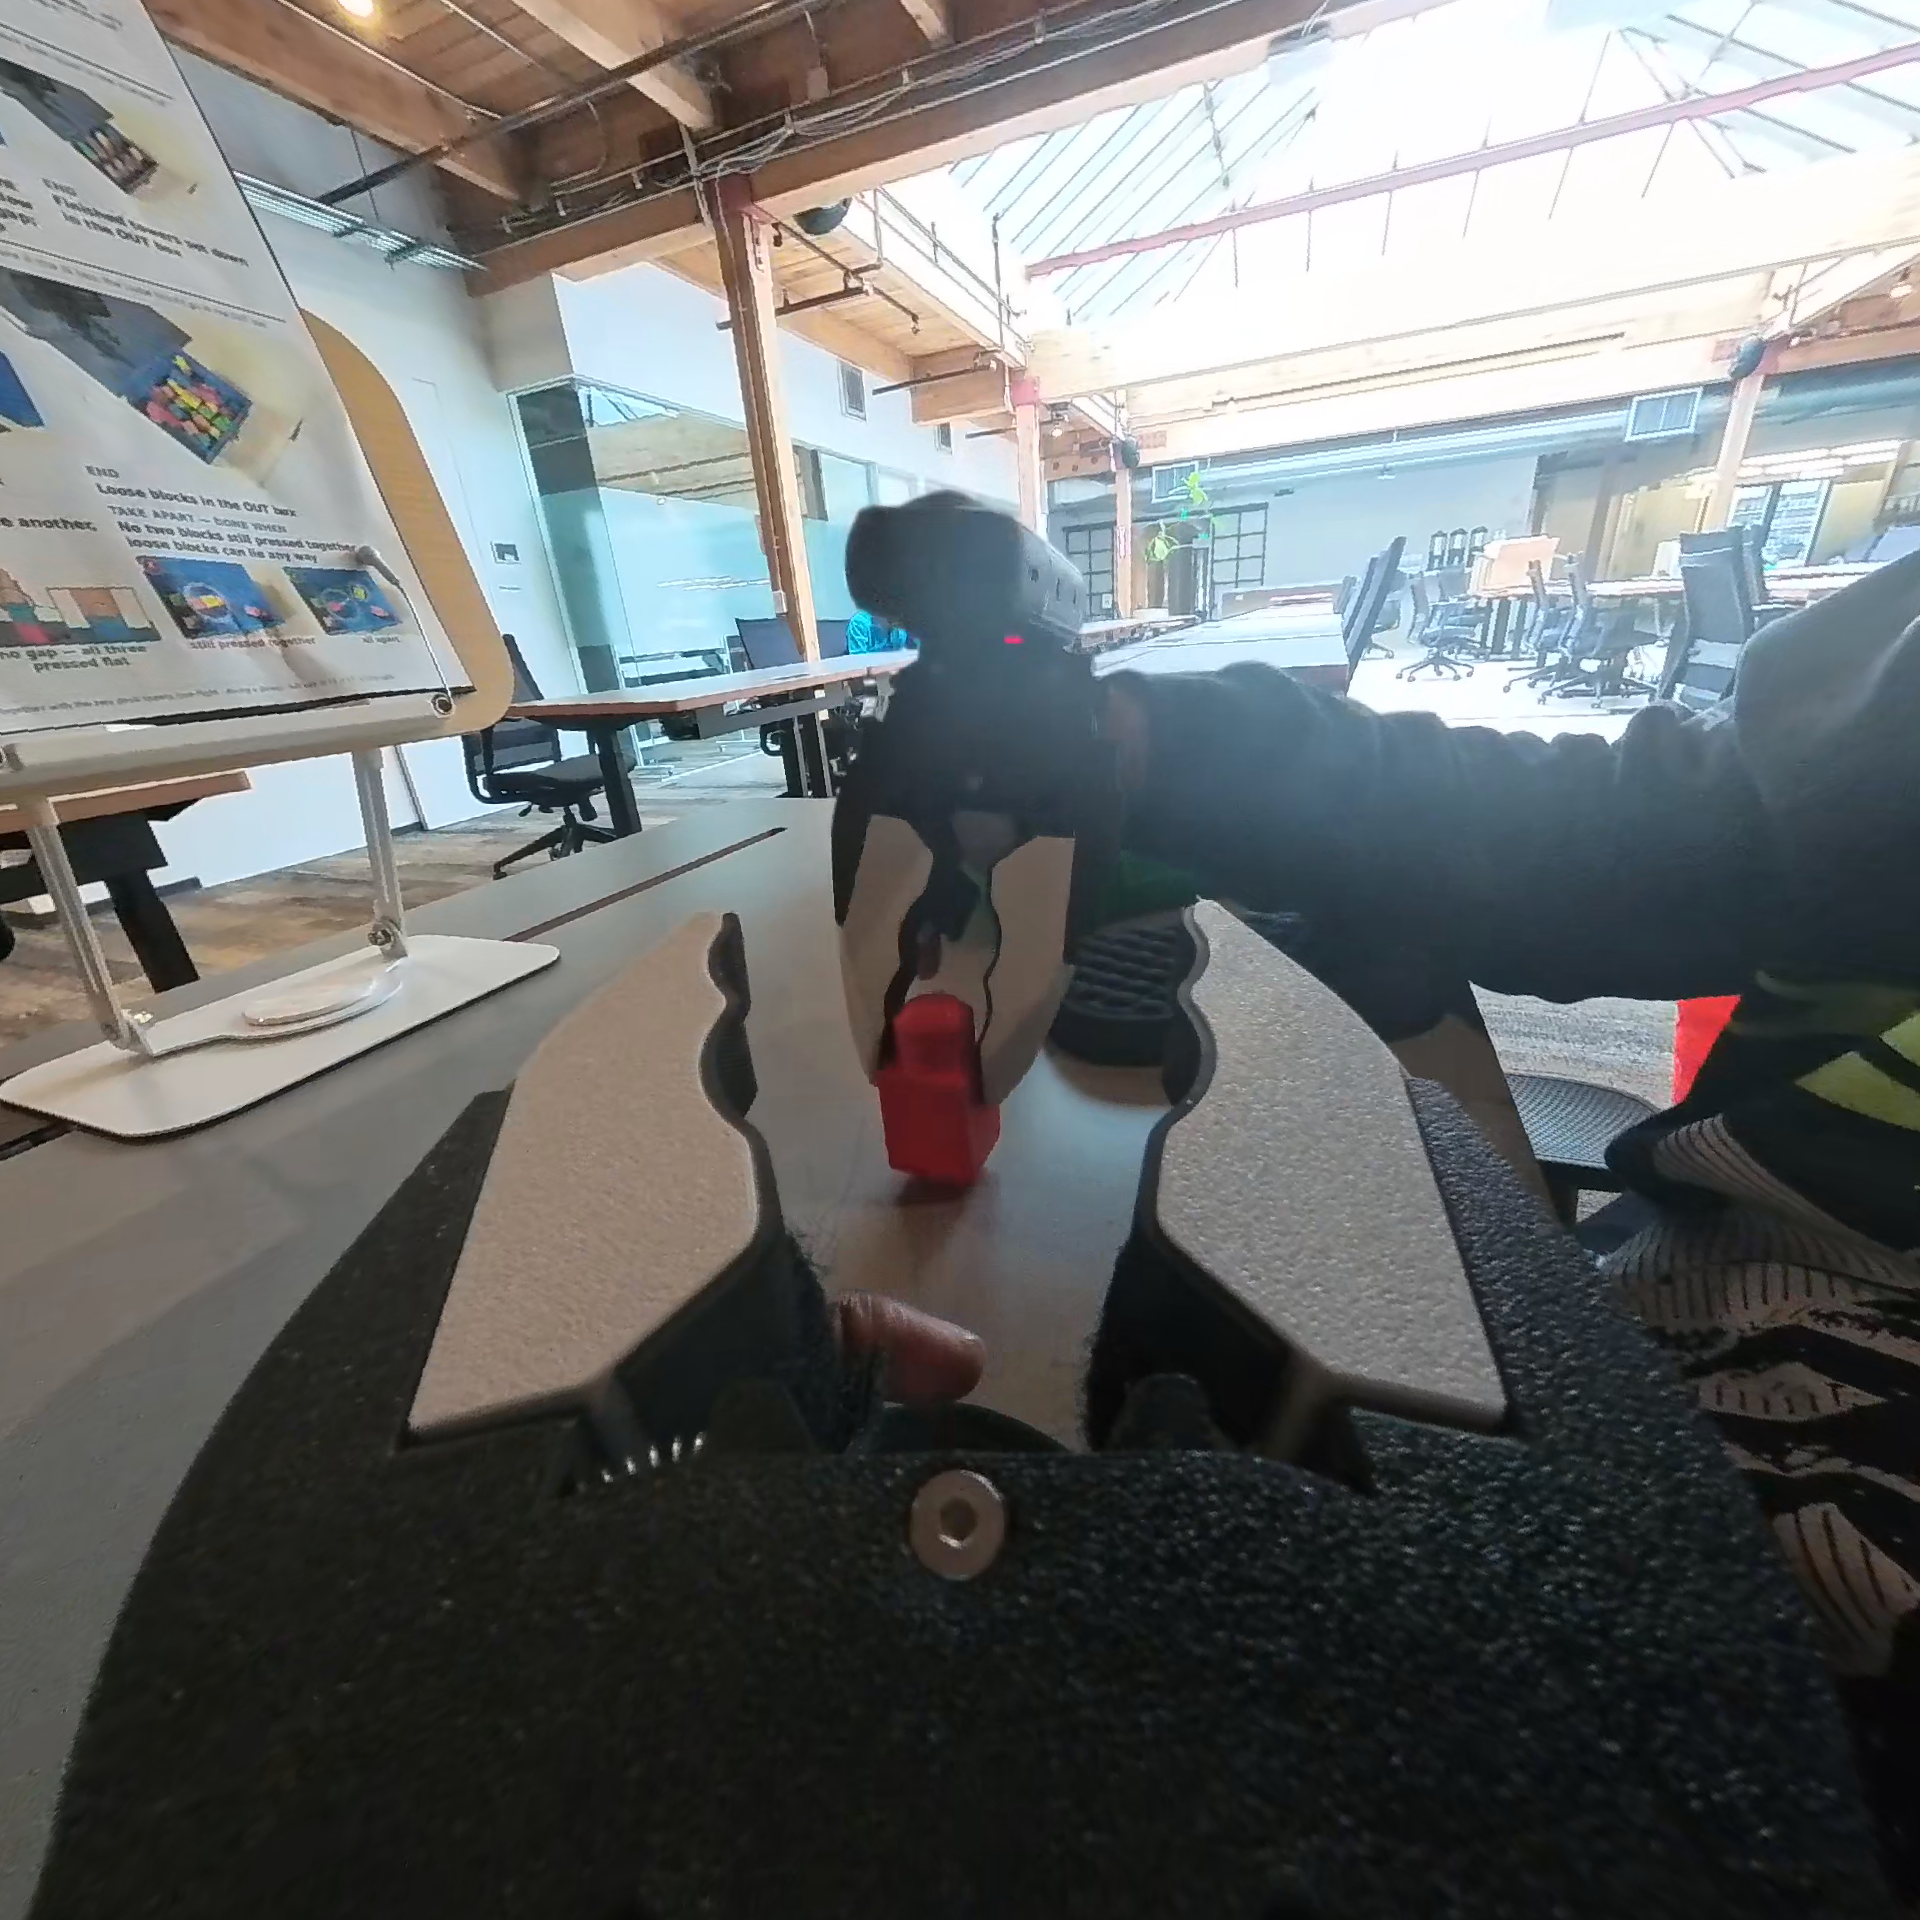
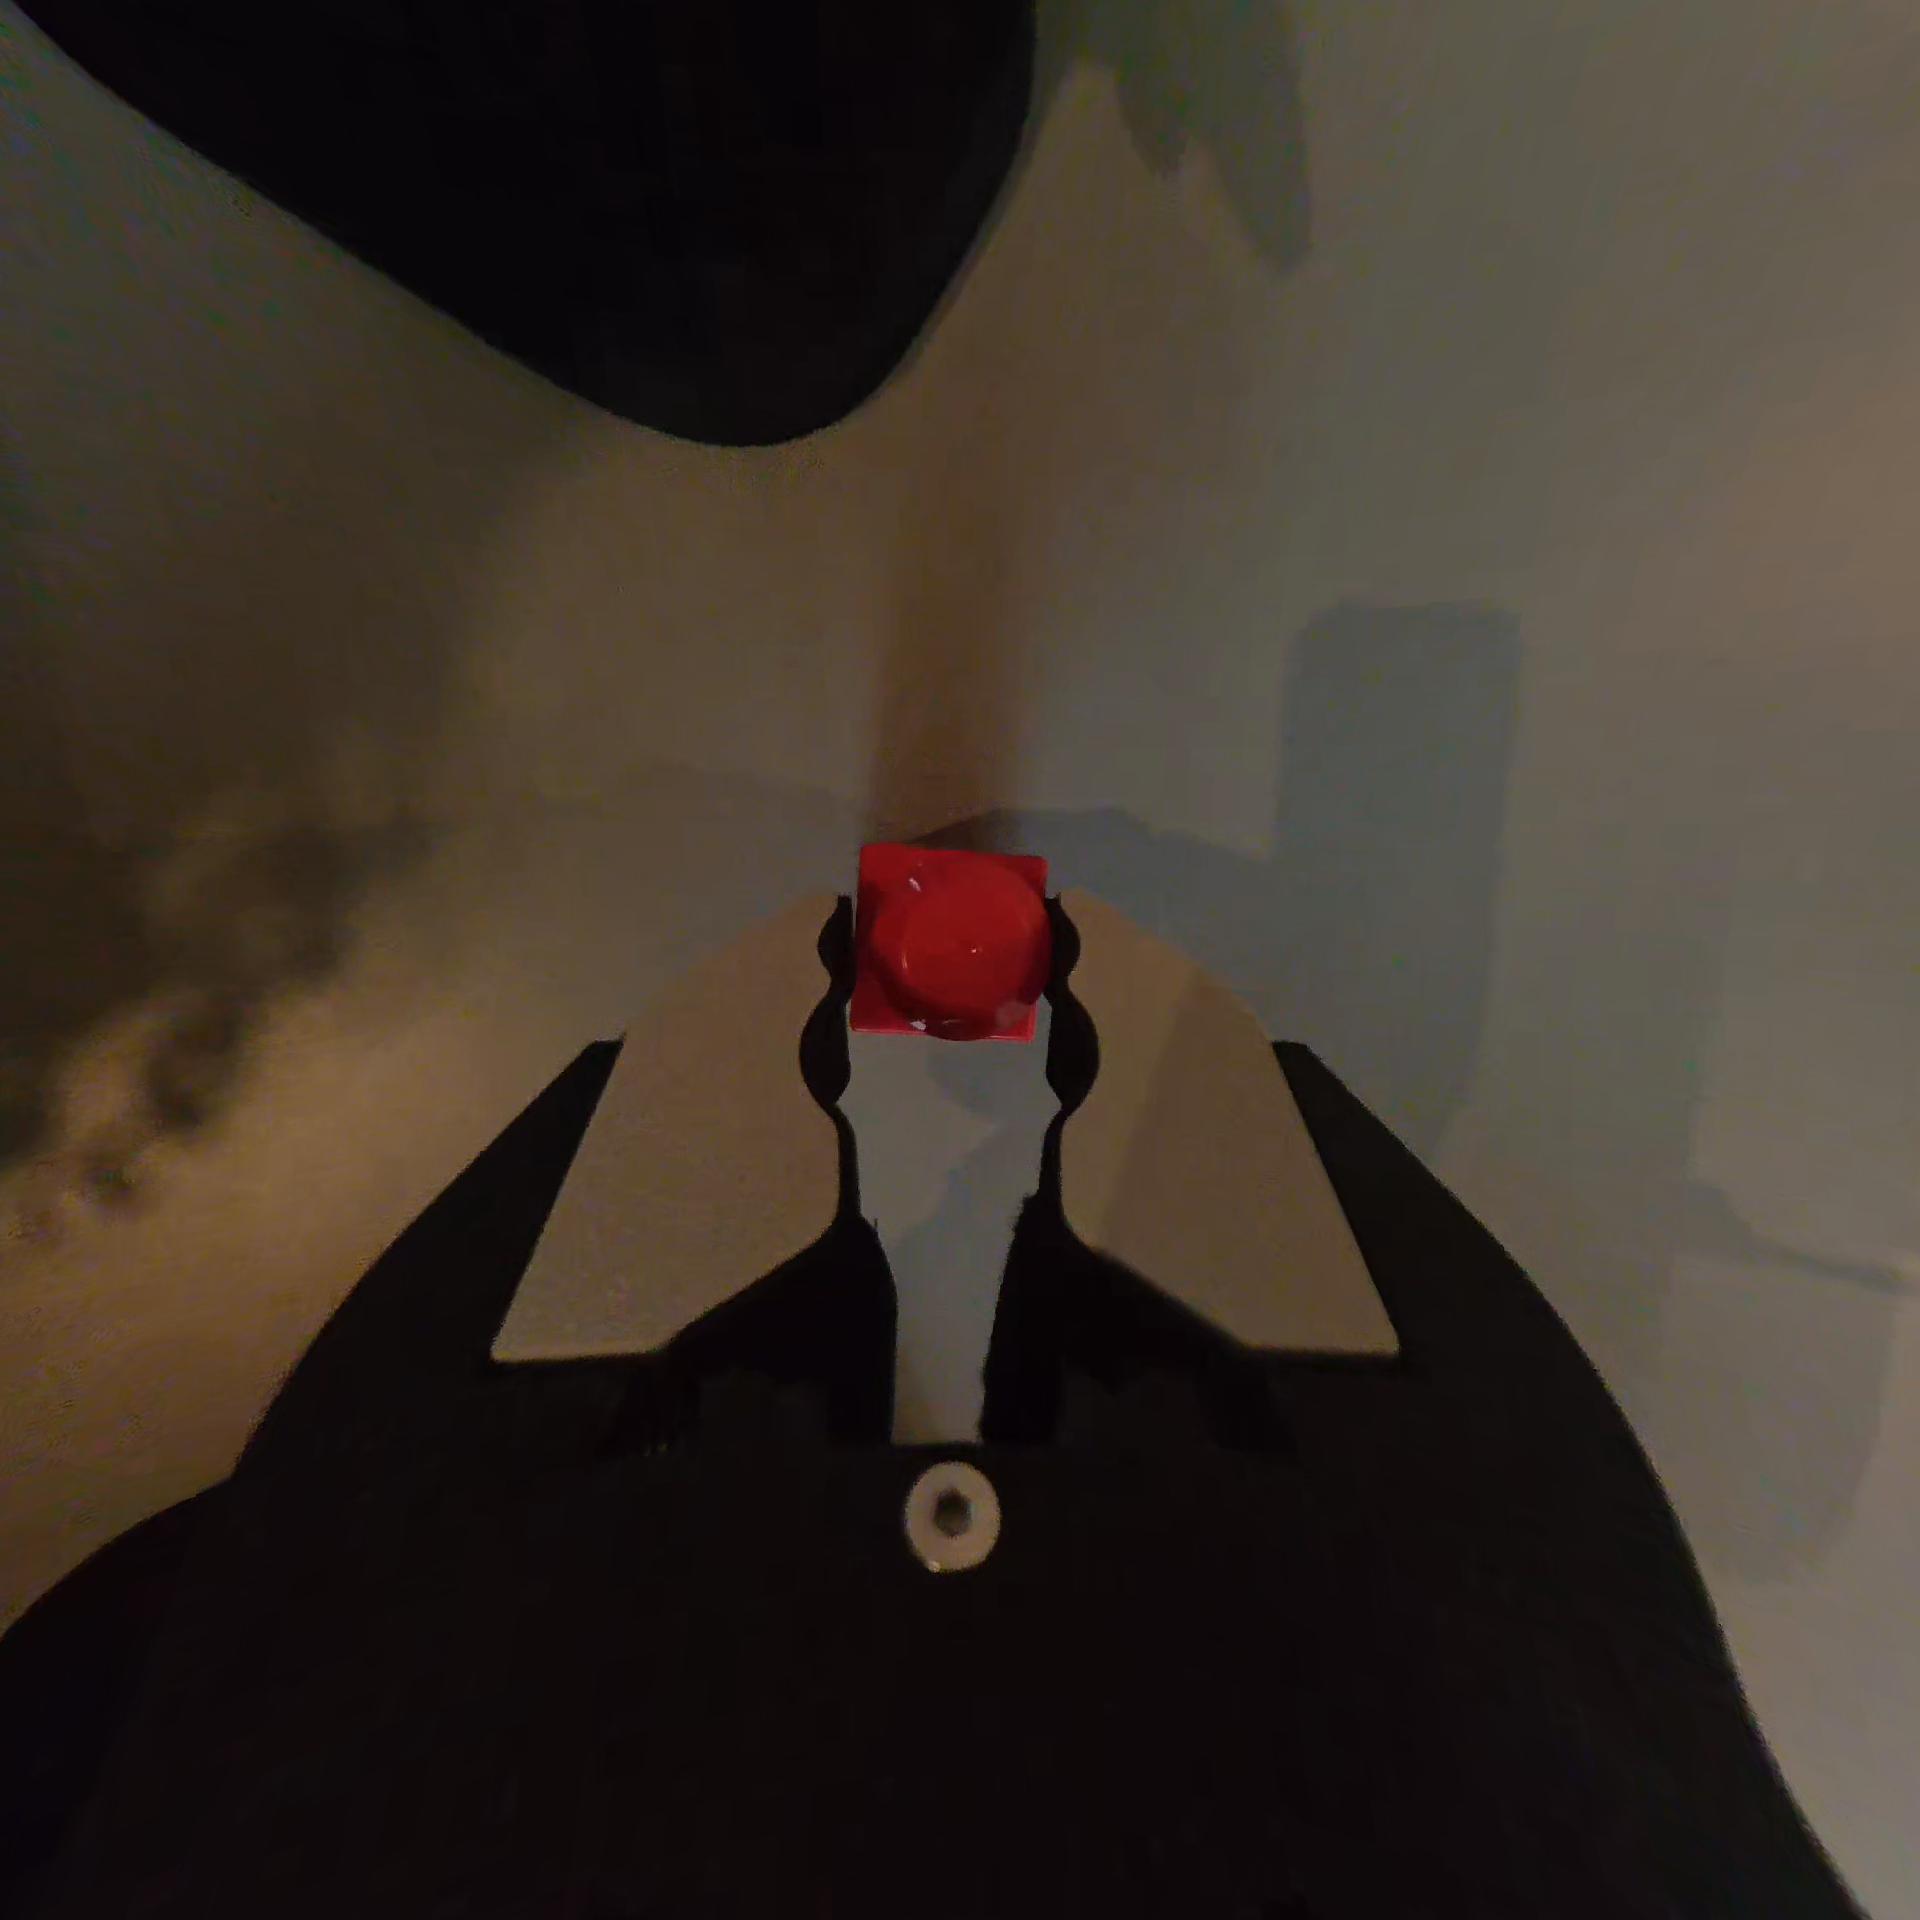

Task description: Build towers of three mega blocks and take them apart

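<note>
A single red mega block (image 1: 935, 1101) with one stud stands on the dark table, slightly tilted. My right gripper (image 1: 940, 1039) comes down on it from above and is shut on its upper part. In the right wrist view the red block (image 2: 948, 940) sits between the tips of my right gripper (image 2: 948, 951), seen from the stud side. My left gripper (image 1: 961, 997) is open and empty, low over the table, its fingers on either side of the line toward the block and short of it.
An instruction sheet on a white stand (image 1: 208, 644) stands at the left of the table (image 1: 260, 1195). A person's dark sleeve (image 1: 1455, 821) reaches in from the right. A dark rounded shape (image 2: 623, 208) fills the top left of the right wrist view.
</note>
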Demonstrator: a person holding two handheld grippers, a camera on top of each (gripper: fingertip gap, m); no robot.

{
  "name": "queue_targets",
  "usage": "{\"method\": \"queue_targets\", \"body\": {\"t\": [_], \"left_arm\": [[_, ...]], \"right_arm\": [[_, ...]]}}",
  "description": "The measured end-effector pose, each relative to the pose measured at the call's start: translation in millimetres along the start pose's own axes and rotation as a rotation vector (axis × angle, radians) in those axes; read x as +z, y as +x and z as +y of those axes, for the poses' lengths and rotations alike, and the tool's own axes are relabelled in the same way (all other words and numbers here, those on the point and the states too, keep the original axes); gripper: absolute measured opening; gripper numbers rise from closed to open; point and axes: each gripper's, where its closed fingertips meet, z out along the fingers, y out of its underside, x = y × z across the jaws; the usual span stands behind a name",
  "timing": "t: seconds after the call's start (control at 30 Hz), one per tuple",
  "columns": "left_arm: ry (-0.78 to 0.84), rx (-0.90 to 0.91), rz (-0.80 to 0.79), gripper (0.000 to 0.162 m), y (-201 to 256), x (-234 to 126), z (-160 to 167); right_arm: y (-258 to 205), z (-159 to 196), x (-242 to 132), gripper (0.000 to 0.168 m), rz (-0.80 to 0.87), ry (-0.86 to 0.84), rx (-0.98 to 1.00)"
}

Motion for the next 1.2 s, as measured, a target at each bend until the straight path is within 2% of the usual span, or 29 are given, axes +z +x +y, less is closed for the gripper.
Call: {"method": "queue_targets", "body": {"t": [0.37,0.63,0.77,0.9,1.2], "left_arm": [[-0.003,0.006,0.001,0.076,0,0,1],[-0.004,0.005,0.0,0.075,0,0,1],[-0.005,0.008,-0.002,0.075,0,0,1],[-0.009,0.013,-0.007,0.075,0,1,1],[-0.031,0.04,-0.025,0.074,0,3,1]], "right_arm": [[-5,6,4,0.034,-0.019,-0.02,-0.044],[-1,1,-4,0.051,0.017,0.02,-0.036],[-4,-4,-23,0.066,0.086,0.133,0.038],[-16,-5,-43,0.072,0.14,0.348,0.147],[-35,21,-67,0.083,0.23,0.656,0.329]]}}
